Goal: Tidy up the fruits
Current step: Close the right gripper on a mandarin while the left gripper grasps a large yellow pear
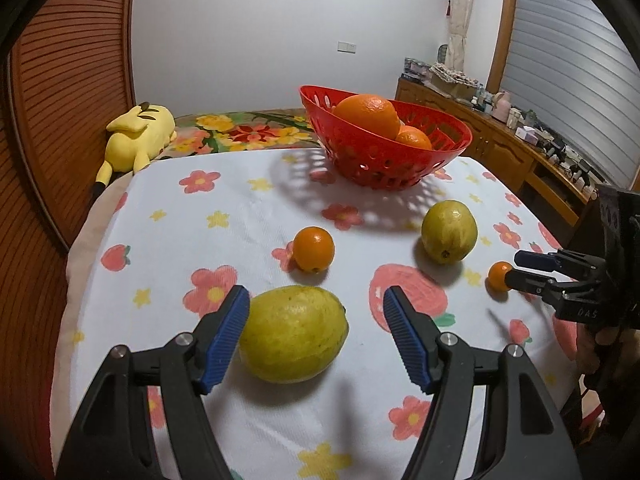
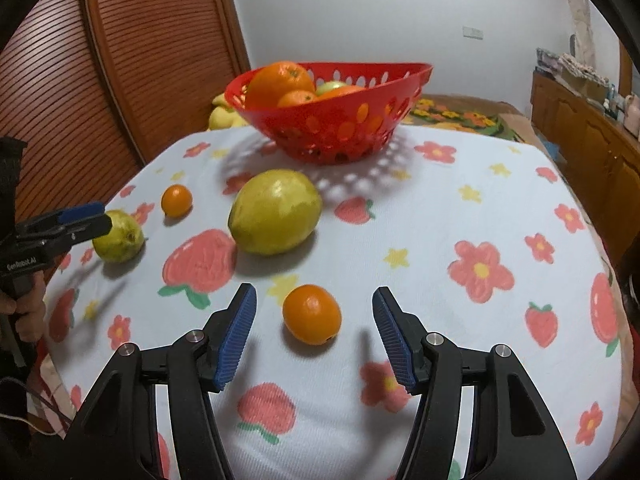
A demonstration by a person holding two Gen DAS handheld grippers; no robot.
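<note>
Red perforated plastic basket (image 1: 384, 160) sits far back on counter. Big yellow-green oval guava (image 1: 294, 334) lies between spread left tool (image 1: 316, 332) pads, long axis crosswise. Small orange (image 2: 312, 314) lies between spread right tool (image 2: 314, 330) pads.

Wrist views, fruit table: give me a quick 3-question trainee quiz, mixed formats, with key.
1. True or false: the red basket is empty.
2. What lies between the open fingers of the left gripper? A) a small orange B) a yellow-green fruit C) a banana
3. How many fruits lie loose on the tablecloth?

Key: 1 false, oranges sit in it; 2 B; 3 four.
</note>
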